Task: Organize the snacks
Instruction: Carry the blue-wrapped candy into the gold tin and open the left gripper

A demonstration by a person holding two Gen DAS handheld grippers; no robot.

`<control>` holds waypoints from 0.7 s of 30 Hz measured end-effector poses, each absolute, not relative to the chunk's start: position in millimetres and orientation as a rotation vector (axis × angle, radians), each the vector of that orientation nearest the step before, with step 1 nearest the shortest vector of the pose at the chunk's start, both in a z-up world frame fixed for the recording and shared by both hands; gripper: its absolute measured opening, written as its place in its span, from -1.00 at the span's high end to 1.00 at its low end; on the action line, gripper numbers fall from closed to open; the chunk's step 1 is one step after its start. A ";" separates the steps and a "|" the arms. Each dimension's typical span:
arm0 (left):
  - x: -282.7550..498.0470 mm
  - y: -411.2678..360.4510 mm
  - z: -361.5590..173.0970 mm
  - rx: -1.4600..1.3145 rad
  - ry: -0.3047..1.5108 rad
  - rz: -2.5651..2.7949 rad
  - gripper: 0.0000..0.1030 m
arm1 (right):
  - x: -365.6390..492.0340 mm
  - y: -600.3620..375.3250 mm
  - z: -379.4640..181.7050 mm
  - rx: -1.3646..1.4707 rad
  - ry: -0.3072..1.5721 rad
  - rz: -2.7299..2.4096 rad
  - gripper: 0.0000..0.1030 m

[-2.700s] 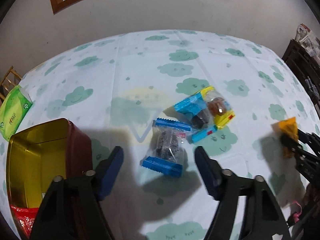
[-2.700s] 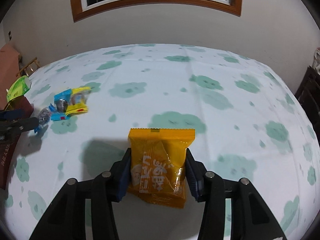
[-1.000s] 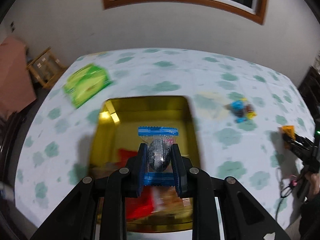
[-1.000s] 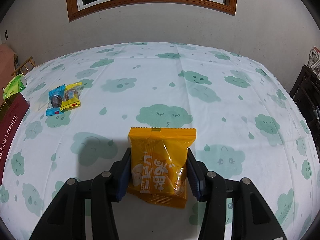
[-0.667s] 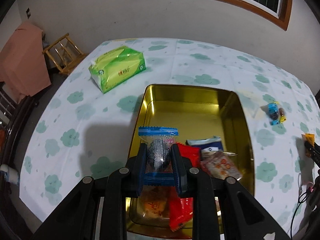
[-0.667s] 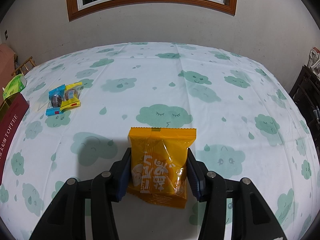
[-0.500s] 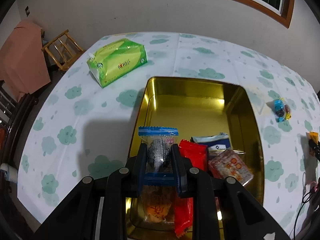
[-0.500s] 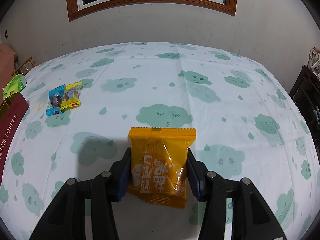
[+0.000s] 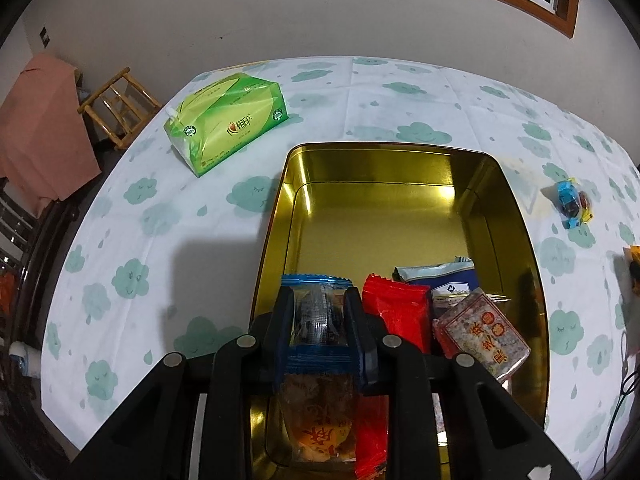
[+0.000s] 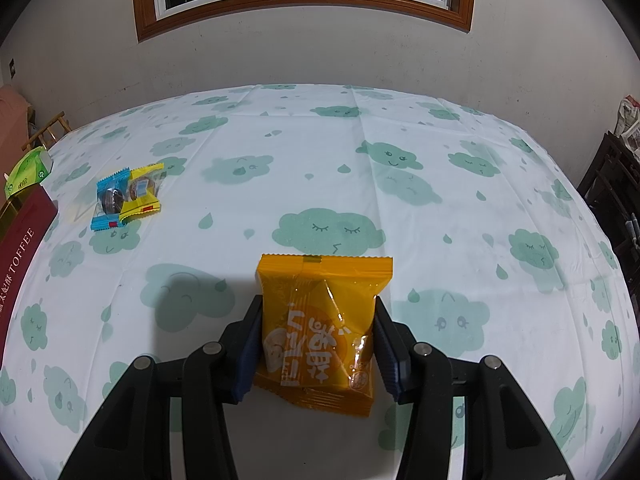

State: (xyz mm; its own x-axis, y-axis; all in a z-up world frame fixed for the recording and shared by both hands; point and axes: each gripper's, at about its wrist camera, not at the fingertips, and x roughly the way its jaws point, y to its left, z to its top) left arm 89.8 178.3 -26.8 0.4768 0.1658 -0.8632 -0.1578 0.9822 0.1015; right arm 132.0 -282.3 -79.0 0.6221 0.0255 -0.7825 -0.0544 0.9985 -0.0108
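Left wrist view: left gripper poised over the near end of the gold tin, jaws starting to part, blue-edged clear snack packet between the pads and touched by both. Directly beneath, a clear packet with orange print. At 3 o'clock of the gripper, a red packet; farther the same way, a speckled bar with red Chinese characters and a blue-and-white pouch. At 10 o'clock on the cloud-print tablecloth, a green tissue pack, red Chinese logo, unreadable. At 2 o'clock, two small candies, blue and yellow.

Right wrist view: right gripper half open, pads clamped on the sides of an orange packet with white Chinese lettering, lying on the cloth. At 10 o'clock, the blue and yellow candies touching each other. At 9 o'clock, dark red tin wall printed "TOFFEE".
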 end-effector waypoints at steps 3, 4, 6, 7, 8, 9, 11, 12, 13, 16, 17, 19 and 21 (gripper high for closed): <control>89.5 178.4 -25.3 0.009 1.053 0.200 0.41 | 132.0 -282.3 -79.2 -0.035 0.898 0.046 0.01; 88.7 178.8 -24.9 0.007 1.054 0.204 0.36 | 132.0 -282.2 -79.2 -0.035 0.898 0.046 0.01; 86.7 179.9 -23.8 0.003 1.050 0.208 0.31 | 132.0 -282.3 -79.2 -0.035 0.898 0.046 0.01; 85.8 180.3 -23.3 0.002 1.049 0.210 0.27 | 132.0 -282.2 -79.2 -0.035 0.898 0.046 0.01; 84.4 180.7 -22.8 0.002 1.047 0.210 0.24 | 131.9 -282.2 -79.2 -0.035 0.898 0.046 0.01; 82.9 180.7 -22.2 0.004 1.045 0.212 0.23 | 132.0 -282.2 -79.2 -0.035 0.898 0.045 0.01; 80.6 180.4 -20.7 0.011 1.043 0.215 0.19 | 132.0 -282.2 -79.2 -0.035 0.898 0.045 0.01; 79.4 180.2 -19.5 0.012 1.040 0.217 0.18 | 132.0 -282.2 -79.2 -0.035 0.898 0.045 0.01; 77.7 180.2 -18.1 0.010 1.035 0.218 0.17 | 132.0 -282.2 -79.2 -0.036 0.898 0.045 0.01; 72.1 181.6 -12.9 -0.006 1.022 0.219 0.06 | 132.0 -282.1 -79.1 -0.036 0.898 0.045 0.01; 68.8 181.8 -10.3 -0.016 1.014 0.216 -0.01 | 132.0 -282.1 -79.1 -0.036 0.898 0.045 0.01; 64.4 181.1 -7.5 -0.024 1.011 0.215 -0.07 | 132.0 -282.0 -79.0 -0.036 0.898 0.045 0.01; 57.6 179.0 -4.0 -0.021 0.999 0.216 -0.12 | 132.0 -281.9 -78.9 -0.036 0.898 0.045 0.01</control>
State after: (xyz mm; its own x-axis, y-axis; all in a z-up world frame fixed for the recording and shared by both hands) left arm 57.6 179.0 -4.0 0.5219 0.1709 -0.8357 -0.1899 0.9784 0.0815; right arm 132.0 -281.9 -78.9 0.6224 0.0243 -0.7823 -0.0543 0.9984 -0.0122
